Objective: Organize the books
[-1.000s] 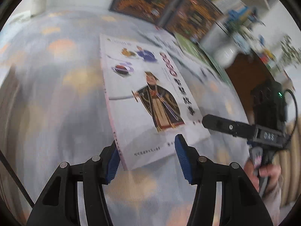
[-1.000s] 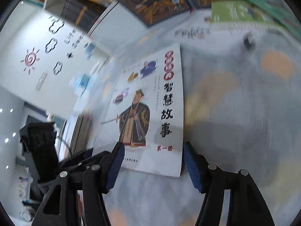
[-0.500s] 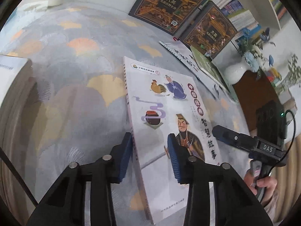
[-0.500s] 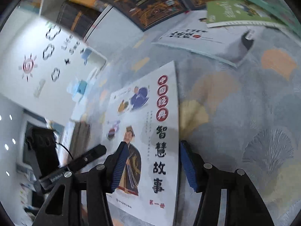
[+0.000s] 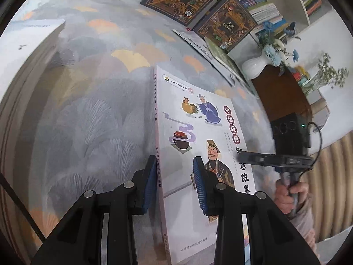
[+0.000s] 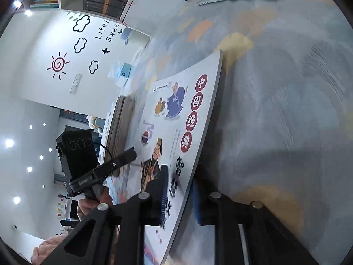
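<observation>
Clamping opposite edges of the storybook (image 5: pixel 198 132), left hand-held gripper (image 5: pixel 174 183) and right hand-held gripper (image 6: pixel 179 198) have just closed.

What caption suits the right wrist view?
Right hand-held gripper pinching the illustrated storybook's edge above the patterned tablecloth.

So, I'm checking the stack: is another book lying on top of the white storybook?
No, the white storybook shows its whole illustrated cover, with nothing lying on it.
</observation>
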